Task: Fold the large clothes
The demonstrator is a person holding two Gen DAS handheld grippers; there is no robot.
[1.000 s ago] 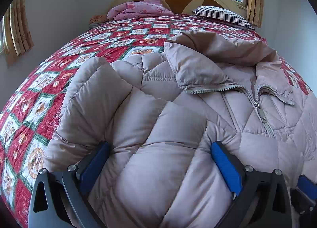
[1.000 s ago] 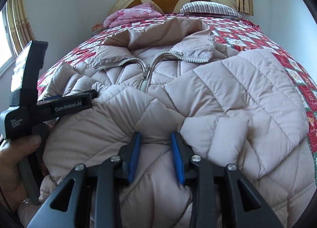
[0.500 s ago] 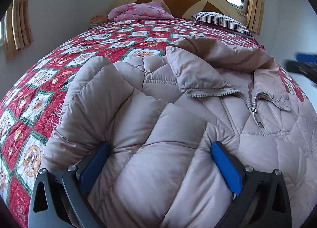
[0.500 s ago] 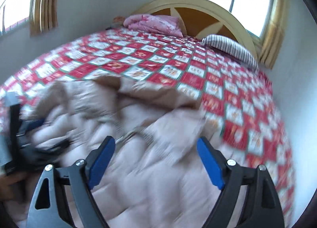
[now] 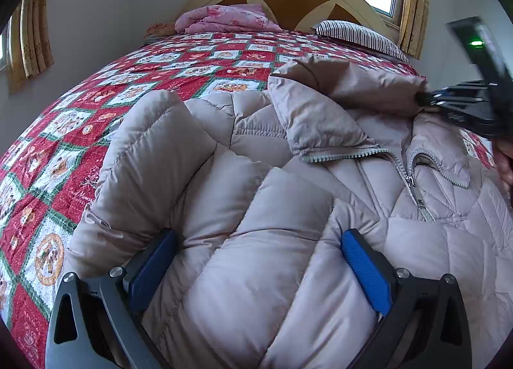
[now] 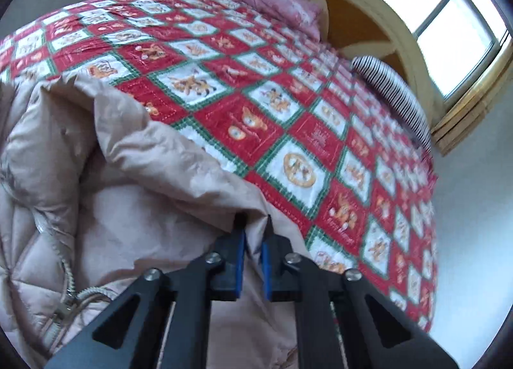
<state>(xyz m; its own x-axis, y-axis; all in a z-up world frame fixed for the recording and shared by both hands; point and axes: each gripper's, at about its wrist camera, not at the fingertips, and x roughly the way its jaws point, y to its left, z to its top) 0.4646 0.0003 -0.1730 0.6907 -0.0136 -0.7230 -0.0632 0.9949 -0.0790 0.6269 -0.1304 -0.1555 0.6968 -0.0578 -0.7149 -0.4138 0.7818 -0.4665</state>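
My left claw point(image 5: 256, 269) is spread wide, its pads apart over a folded sleeve point(image 5: 243, 234) of the jacket point(image 5: 416, 247), gripping nothing. My right claw point(image 6: 253, 253) is pinched together on the hood point(image 6: 179, 170) edge at the jacket's top. The jacket lies on the quilt point(image 5: 105, 103), zipper point(image 5: 413, 183) partly done up, well short of the striped pillow point(image 5: 359, 34).
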